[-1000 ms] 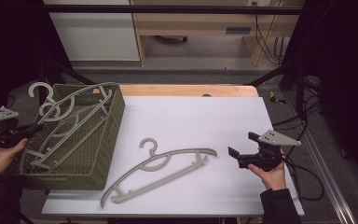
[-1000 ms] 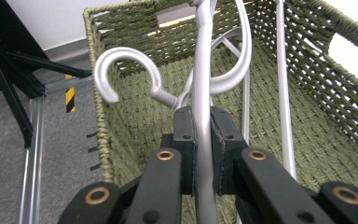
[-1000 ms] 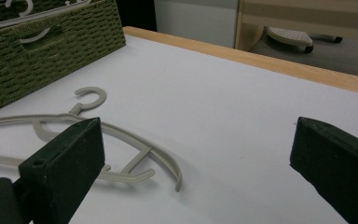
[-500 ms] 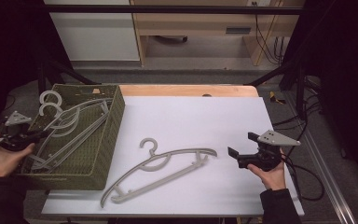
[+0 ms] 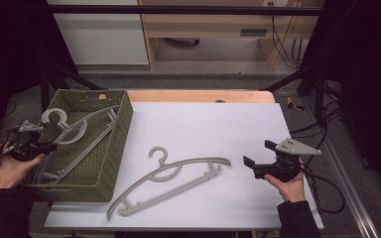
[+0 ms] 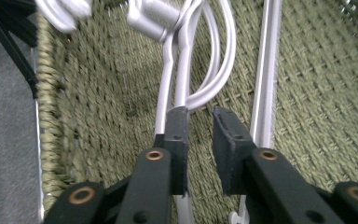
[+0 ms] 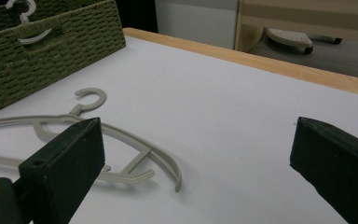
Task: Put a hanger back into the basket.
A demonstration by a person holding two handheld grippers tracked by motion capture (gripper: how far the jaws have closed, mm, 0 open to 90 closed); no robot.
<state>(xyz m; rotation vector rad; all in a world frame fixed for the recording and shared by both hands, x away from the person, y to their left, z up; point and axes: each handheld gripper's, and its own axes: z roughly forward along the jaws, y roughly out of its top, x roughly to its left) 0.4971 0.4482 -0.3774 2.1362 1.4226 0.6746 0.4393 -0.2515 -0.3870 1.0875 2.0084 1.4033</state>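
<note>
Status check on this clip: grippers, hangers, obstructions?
Left hand-held gripper just opening, hanger in basket released. Right hand-held gripper open, empty. Hanger on table unobstructed.

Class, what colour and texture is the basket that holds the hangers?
The rectangular woven basket is olive green, with a braided wicker pattern; the left gripper view shows it best.

**Camera setup**

High view: fixed overhead, at the person's side, looking forward and down on the whole worktop (image 5: pixel 203 124). Left gripper view: rides the left tongs (image 6: pixel 199 140), very close, aimed into the woven basket (image 6: pixel 317 93). Right gripper view: low over the worktop, looking across it. All three views share the basket; high and right views share the loose hanger (image 5: pixel 173 183).
</note>
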